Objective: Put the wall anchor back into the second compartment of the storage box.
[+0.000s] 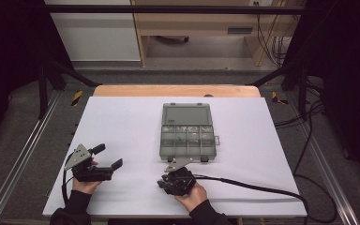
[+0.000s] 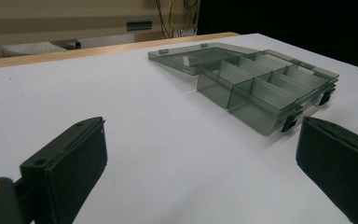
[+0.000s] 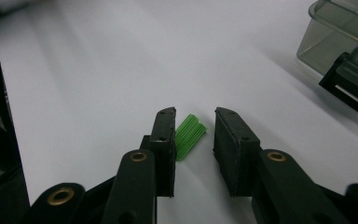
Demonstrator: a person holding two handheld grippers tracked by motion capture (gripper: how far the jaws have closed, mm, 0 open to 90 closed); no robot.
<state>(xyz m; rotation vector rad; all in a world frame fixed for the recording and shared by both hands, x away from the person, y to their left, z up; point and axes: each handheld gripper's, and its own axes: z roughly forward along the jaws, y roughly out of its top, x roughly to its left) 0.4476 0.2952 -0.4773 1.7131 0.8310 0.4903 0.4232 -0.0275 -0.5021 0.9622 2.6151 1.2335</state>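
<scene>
Between the right hand-held gripper (image 3: pixel 193 122) jaws, green plug (image 3: pixel 189 136) lying lengthwise, ungripped, left hand-held gripper (image 2: pixel 200 154) open.

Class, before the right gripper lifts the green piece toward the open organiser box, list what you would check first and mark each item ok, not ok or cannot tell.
1. Green plastic piece lies between the right gripper jaws: ok.
2. Both pads pressing on the piece: not ok; a gap shows on the side of the right-hand jaw.
3. Organiser box lid folded back, compartments exposed: ok.
4. Left gripper open, off to the side, away from the box: ok.
5. White table surface between piece and box free of obstacles: ok.
6. Which compartment should receive the piece: cannot tell.
</scene>
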